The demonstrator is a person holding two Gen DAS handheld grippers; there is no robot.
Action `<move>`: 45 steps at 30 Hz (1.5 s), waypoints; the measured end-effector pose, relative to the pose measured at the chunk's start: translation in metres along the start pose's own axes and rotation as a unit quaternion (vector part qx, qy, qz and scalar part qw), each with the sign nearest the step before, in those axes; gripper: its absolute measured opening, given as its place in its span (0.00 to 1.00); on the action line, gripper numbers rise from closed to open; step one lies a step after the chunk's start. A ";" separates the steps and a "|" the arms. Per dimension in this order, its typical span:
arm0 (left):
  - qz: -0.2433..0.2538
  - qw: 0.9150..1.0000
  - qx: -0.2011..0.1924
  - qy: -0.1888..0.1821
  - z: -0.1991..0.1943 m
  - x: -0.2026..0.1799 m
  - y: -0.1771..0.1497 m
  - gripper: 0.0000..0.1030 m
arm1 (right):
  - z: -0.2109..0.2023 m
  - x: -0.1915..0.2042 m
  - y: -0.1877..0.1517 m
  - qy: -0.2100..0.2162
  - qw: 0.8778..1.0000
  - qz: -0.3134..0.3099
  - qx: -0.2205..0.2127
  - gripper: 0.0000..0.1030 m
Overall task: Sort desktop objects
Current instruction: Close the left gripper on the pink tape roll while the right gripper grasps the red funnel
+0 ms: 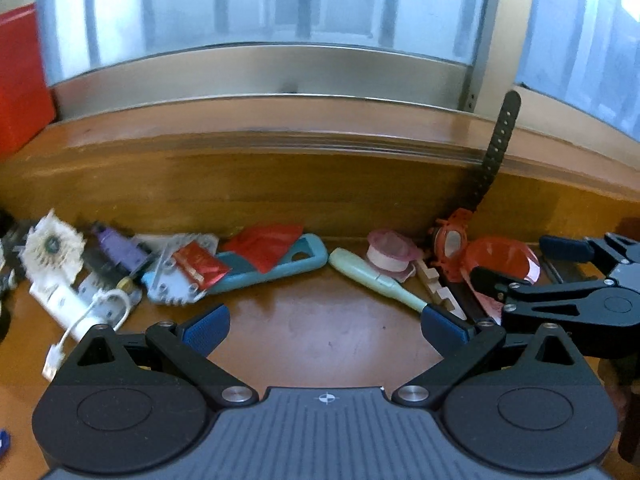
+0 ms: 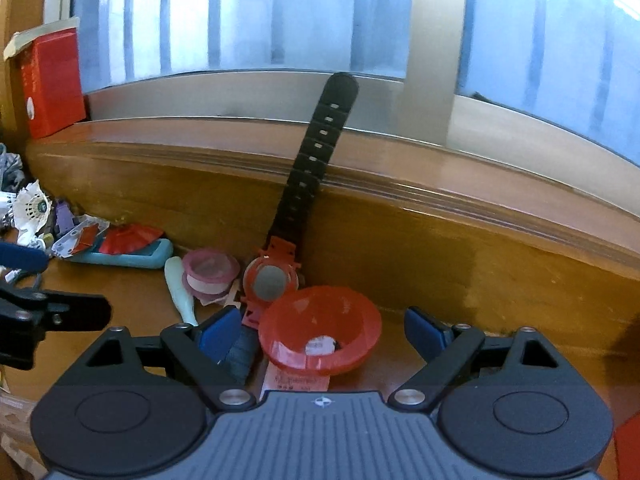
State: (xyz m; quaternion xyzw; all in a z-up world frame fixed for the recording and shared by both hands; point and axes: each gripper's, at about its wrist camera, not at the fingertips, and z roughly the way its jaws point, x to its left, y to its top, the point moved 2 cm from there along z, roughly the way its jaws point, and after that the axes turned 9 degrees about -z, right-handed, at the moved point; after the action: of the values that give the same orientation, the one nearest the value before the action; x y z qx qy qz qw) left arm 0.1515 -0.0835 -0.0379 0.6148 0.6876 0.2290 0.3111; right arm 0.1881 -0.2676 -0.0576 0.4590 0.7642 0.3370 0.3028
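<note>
Clutter lined the back of a brown wooden desk (image 1: 304, 332), pushed against a raised wooden ledge (image 1: 280, 184) under a window (image 1: 280, 0). In the left wrist view, from left of frame to right, lay a white shuttlecock (image 1: 52, 246), a purple object (image 1: 114, 246), a white cable (image 1: 86, 320), a teal case (image 1: 264, 268) with red foil packets (image 1: 264, 244) on it, a pale green handle (image 1: 376, 278), a pink tape roll (image 1: 390, 254), and a red funnel (image 1: 502, 258). A black watch strap (image 1: 498, 148) leaned upright against the ledge, with an orange round frame (image 1: 450, 242) at its foot. A red box (image 2: 50, 84) stood on the ledge at upper left of the right wrist view.

Left gripper (image 1: 324, 326) hovered low over bare desk at centre frame, jaws wide apart and empty, its right blue pad just beside the green handle's tip. Right gripper (image 2: 326, 330) sat with jaws spread wide, the red funnel (image 2: 320, 334) between them; whether either pad touched it was unclear. A white label (image 2: 298, 380) lay under the funnel.
</note>
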 end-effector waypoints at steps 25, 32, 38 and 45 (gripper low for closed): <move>0.125 0.990 -0.024 -0.052 0.062 -0.046 0.014 0.74 | -0.023 -0.025 -0.024 0.025 0.991 0.127 0.018 0.70; 0.105 0.989 -0.018 -0.102 0.069 -0.040 0.017 0.67 | -0.025 -0.029 -0.037 0.023 0.990 0.139 0.026 0.70; 0.079 0.989 -0.027 -0.119 0.061 -0.034 0.014 0.44 | -0.021 -0.025 -0.036 0.023 0.990 0.139 0.028 0.70; 0.044 0.991 -0.030 -0.125 0.030 -0.018 0.006 0.44 | -0.029 -0.022 -0.033 0.022 0.990 0.139 0.020 0.70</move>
State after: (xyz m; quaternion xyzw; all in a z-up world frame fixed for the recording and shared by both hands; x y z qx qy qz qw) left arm 0.1782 -0.1029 -0.0518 0.6587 0.6083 0.1846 0.4025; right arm 0.1581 -0.3062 -0.0638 0.5591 0.7061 0.3705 0.2268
